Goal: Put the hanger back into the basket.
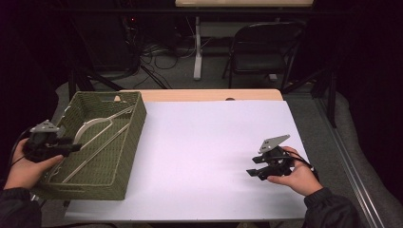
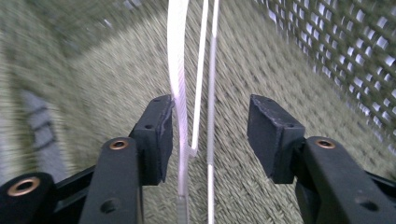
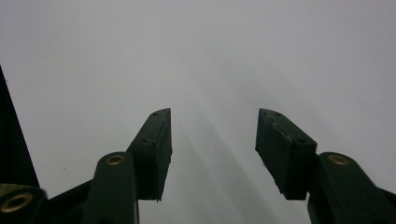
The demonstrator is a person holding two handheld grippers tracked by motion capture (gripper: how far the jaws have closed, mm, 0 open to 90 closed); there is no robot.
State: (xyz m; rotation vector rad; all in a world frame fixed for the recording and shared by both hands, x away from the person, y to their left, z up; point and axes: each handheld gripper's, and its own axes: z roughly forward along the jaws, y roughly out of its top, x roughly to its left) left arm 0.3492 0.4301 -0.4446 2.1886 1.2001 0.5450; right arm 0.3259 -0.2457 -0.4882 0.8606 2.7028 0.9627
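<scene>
At the left edge of the high view, the left gripper sits over the near-left wall of the olive-green woven rectangular basket. Its jaws stand apart, released, with the white plastic clothes hanger running up between them. In the left gripper view the left gripper has one pad just touching the hanger's broad white arm, while the other pad stands clear of the thin rods.

The hanger lies on the basket floor, slanting from lower left to upper right. At lower right, the right gripper hovers low over the white tabletop, jaws apart and holding nothing.

The left gripper view is blurred. The hanger's hook is hard to make out.

Beyond the white sheet, a strip of light wooden table edge shows. Behind it, in a dim room, stand a dark folding chair and a white table leg.
</scene>
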